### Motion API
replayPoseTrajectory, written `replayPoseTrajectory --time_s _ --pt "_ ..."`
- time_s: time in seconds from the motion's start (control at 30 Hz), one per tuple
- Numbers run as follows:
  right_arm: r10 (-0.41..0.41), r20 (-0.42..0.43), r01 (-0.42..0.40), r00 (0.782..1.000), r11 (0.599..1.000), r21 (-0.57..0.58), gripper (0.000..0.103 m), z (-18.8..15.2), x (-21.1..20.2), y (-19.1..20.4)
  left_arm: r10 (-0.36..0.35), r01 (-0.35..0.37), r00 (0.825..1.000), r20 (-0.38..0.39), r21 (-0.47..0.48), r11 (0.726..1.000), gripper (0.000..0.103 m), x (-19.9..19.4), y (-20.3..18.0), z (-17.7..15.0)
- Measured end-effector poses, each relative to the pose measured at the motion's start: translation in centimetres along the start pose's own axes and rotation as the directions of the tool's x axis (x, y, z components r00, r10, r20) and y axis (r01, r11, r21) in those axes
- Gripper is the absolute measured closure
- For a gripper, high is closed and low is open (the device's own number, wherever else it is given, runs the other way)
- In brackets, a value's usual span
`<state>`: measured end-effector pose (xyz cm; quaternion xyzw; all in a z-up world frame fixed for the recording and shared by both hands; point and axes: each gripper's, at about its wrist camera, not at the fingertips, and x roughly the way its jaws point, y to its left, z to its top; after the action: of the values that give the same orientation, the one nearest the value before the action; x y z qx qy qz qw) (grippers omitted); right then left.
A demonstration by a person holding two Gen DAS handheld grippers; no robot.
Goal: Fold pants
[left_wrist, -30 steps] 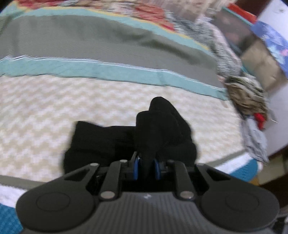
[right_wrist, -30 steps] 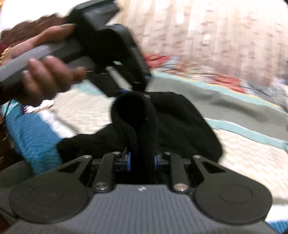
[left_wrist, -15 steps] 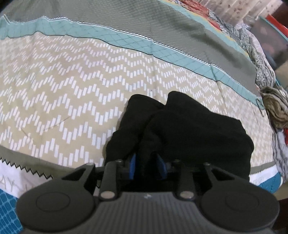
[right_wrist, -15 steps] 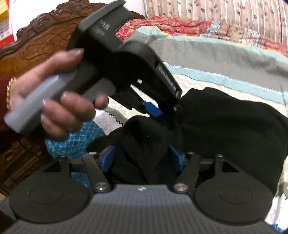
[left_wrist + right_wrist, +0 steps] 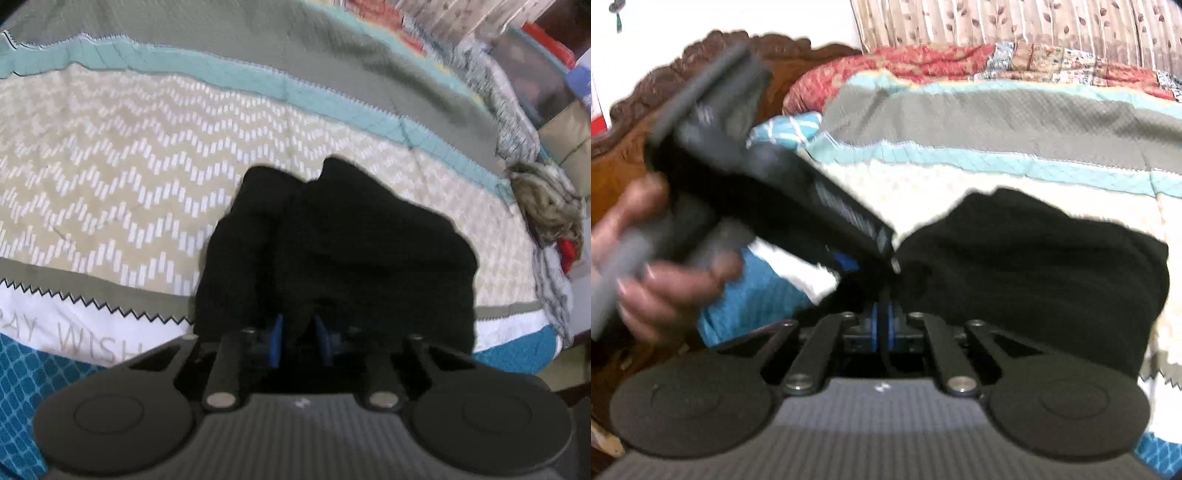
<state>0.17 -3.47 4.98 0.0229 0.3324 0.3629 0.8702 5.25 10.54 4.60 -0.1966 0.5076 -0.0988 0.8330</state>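
The black pants (image 5: pixel 369 243) lie bunched on the zigzag bedspread (image 5: pixel 110 166) near the bed's front edge. My left gripper (image 5: pixel 298 339) is closing, and a fold of the black cloth is pinched between its blue pads (image 5: pixel 275 338). From the right wrist view, the same pants (image 5: pixel 1052 266) spread to the right. A hand (image 5: pixel 661 280) at the left holds the left gripper (image 5: pixel 890 258), whose tip is down at the pants' near edge. My right gripper (image 5: pixel 882 326) is shut, pads together, just short of the cloth; I cannot tell if any fabric is caught.
A carved wooden headboard (image 5: pixel 701 59) and a red patterned quilt (image 5: pixel 905 62) stand behind the bed. A heap of other clothes (image 5: pixel 546 206) lies at the bed's right edge. A blue patterned sheet (image 5: pixel 22 387) hangs over the front edge.
The right gripper's jaws, spread wide around a thick fold half a second ago, have come together. The left gripper has sunk toward the bed's front edge, still holding the cloth.
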Motion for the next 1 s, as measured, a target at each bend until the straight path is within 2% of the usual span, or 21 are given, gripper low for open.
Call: replayPoseTrajectory --time_s 0.1,0.2,0.27,0.33,0.37,0.43,0.5,0.57,0.6,0.63,0.67,0.73,0.83,0.9,1.0 --pt "0.038 0.056 -0.037 0.998 0.999 -0.018 0.096 0.9 -0.7 1.1 -0.041 0.041 0.995 0.089 -0.001 0.999 0.089 -3.3 0.0 0.3" --pt "0.102 0.078 -0.100 0.992 0.995 -0.026 0.096 1.4 -0.4 2.0 -0.004 0.002 0.990 0.143 0.013 1.000 0.089 -5.2 0.4 -0.1" --pt "0.110 0.050 -0.108 0.993 0.993 -0.046 0.093 1.2 1.0 2.6 0.045 -0.045 0.990 0.130 0.000 0.999 0.088 -4.5 1.4 -0.6" --pt "0.108 -0.046 -0.110 0.993 0.993 -0.046 0.089 0.3 3.3 2.8 0.094 -0.092 0.994 0.050 -0.045 0.995 0.087 -1.9 3.0 -1.2" --pt "0.100 -0.091 -0.105 0.991 0.993 -0.048 0.089 -0.5 4.5 2.7 0.110 -0.109 0.994 0.022 -0.056 0.992 0.083 -0.7 3.5 -1.6" --pt "0.091 -0.105 -0.095 0.990 0.995 -0.038 0.087 -1.3 5.0 2.3 0.121 -0.118 0.991 0.051 -0.061 0.991 0.069 -0.2 3.9 -2.2" --pt "0.118 -0.094 -0.120 0.989 0.993 -0.017 0.067 -0.7 3.7 1.9 0.161 -0.159 0.984 0.073 -0.033 0.987 0.063 -0.4 3.2 -2.1" --pt "0.152 -0.040 -0.151 0.988 0.988 0.023 0.064 0.2 1.7 0.8 0.180 -0.180 0.981 0.076 -0.006 0.984 0.063 -0.5 2.7 -1.9" --pt "0.150 0.007 -0.150 0.989 0.988 0.035 0.059 0.7 0.2 0.0 0.182 -0.182 0.980 0.082 -0.005 0.983 0.061 -0.6 2.6 -1.9" --pt "0.153 0.017 -0.154 0.988 0.987 0.038 0.059 1.0 -0.5 -0.6 0.179 -0.178 0.980 0.087 -0.010 0.984 0.061 -1.0 2.6 -2.0" --pt "0.125 0.038 -0.126 0.991 0.991 0.040 0.059 1.0 -1.3 -1.2 0.182 -0.182 0.980 0.085 -0.005 0.983 0.061 -0.9 2.7 -2.0" --pt "0.018 0.087 -0.022 0.996 0.999 0.042 0.058 1.3 -2.8 -2.8 0.196 -0.197 0.977 0.088 0.003 0.980 0.060 -0.8 2.5 -2.3" --pt "-0.041 0.103 0.023 0.994 0.984 0.175 0.059 1.6 -4.0 -6.7 0.204 -0.206 0.974 0.096 0.006 0.979 0.056 -0.8 2.6 -2.4" --pt "-0.086 0.076 0.066 0.993 0.971 0.231 0.072 1.5 -3.8 -8.7 0.209 -0.211 0.973 0.096 0.005 0.978 0.053 -0.8 2.7 -2.4" --pt "-0.110 -0.005 0.107 0.994 0.951 0.292 0.075 2.0 -1.0 -11.3 0.217 -0.218 0.971 0.098 0.006 0.976 0.051 -0.4 2.7 -2.4"
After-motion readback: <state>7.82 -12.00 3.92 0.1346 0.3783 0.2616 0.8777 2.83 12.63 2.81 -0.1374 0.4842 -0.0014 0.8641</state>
